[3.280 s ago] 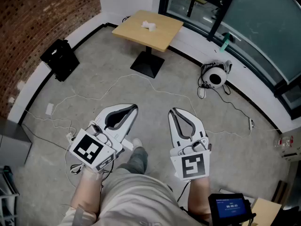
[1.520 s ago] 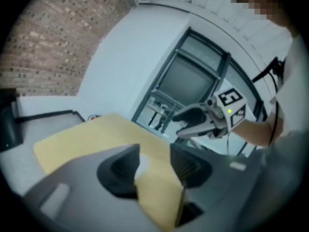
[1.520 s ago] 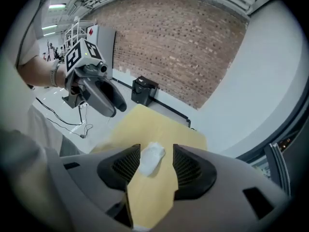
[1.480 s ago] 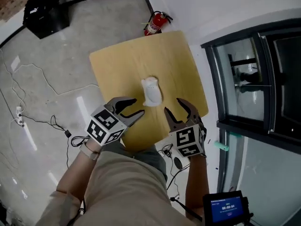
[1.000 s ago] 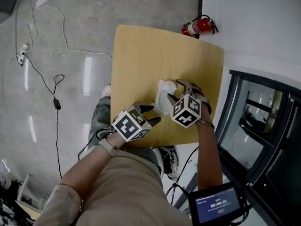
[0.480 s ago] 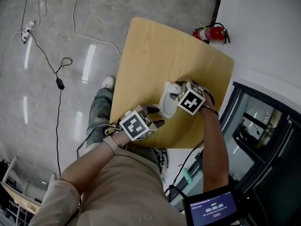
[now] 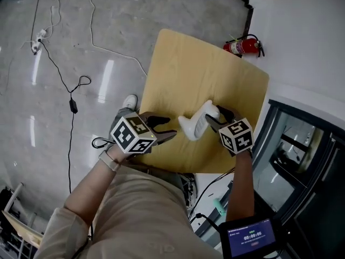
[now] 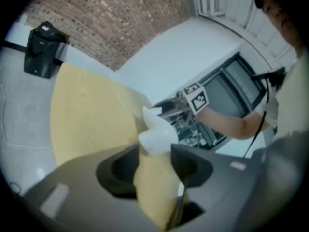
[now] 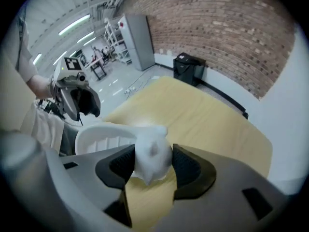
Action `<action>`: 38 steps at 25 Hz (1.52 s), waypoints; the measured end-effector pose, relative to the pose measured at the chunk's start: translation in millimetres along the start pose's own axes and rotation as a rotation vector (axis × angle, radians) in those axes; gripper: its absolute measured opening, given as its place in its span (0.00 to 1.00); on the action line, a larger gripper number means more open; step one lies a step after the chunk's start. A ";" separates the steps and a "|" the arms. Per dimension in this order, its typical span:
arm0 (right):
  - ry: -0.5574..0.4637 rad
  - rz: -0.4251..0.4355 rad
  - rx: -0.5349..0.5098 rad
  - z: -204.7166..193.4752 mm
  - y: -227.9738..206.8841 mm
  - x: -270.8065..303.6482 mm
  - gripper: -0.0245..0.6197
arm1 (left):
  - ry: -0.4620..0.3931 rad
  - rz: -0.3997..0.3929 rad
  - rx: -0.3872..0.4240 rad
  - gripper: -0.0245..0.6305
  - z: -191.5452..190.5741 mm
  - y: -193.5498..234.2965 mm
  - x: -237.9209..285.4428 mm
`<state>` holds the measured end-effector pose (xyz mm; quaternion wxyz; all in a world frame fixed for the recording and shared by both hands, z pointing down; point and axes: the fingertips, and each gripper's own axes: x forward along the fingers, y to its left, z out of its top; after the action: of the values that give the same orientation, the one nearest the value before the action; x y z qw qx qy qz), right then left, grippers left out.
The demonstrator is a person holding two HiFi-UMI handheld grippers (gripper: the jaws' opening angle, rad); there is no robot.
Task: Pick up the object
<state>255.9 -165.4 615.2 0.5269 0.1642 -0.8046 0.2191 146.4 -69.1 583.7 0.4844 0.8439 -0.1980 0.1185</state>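
white object [image 7: 197, 124] — blurry, its shape unclear — against yellow wooden table [image 7: 205, 69]

The pale wooden bench [image 7: 199, 69] spreads out ahead of the left fingers [image 7: 159, 120] and the right fingers [image 7: 225, 114]. Past its far corner, well beyond the right fingers, a red fire extinguisher [image 7: 243, 46] sits by the white wall. Out to the side of the left fingers, a black cable [image 7: 73, 90] runs over the glossy grey floor [image 7: 108, 26]. Behind the right fingers are a dark-framed window [image 7: 302, 150] and a small lit screen [image 7: 249, 235], perhaps a timer. A black box [image 8: 42, 50] stands by the brick wall [image 8: 116, 18].
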 end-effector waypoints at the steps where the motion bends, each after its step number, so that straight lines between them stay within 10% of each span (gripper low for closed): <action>1: -0.064 -0.013 0.047 10.1 0.9 -11.6 0.40 | -0.029 -0.047 0.000 0.33 9.2 -7.3 -11.9; 7: -0.456 0.063 0.204 85.9 42.9 -112.7 0.40 | -0.155 -0.368 0.106 0.43 84.9 -73.5 -83.7; 14: -0.693 0.031 0.174 152.1 98.8 -185.9 0.40 | -0.050 -0.748 0.379 0.46 146.3 -165.3 -147.7; 24: -0.989 -0.050 0.280 162.5 120.2 -262.9 0.40 | 0.045 -0.769 0.491 0.35 185.9 -232.9 -173.0; 31: -1.255 -0.032 0.160 165.6 118.0 -305.3 0.40 | 0.117 -0.577 0.711 0.35 198.5 -282.5 -168.9; 38: -1.278 -0.004 0.043 175.8 142.5 -311.9 0.40 | 0.168 -0.491 0.783 0.35 179.0 -294.1 -184.6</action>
<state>170.8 -126.2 241.4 -0.0601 0.2744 -0.9552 0.0931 115.0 -50.3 194.7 0.1578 0.9725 0.1069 0.1339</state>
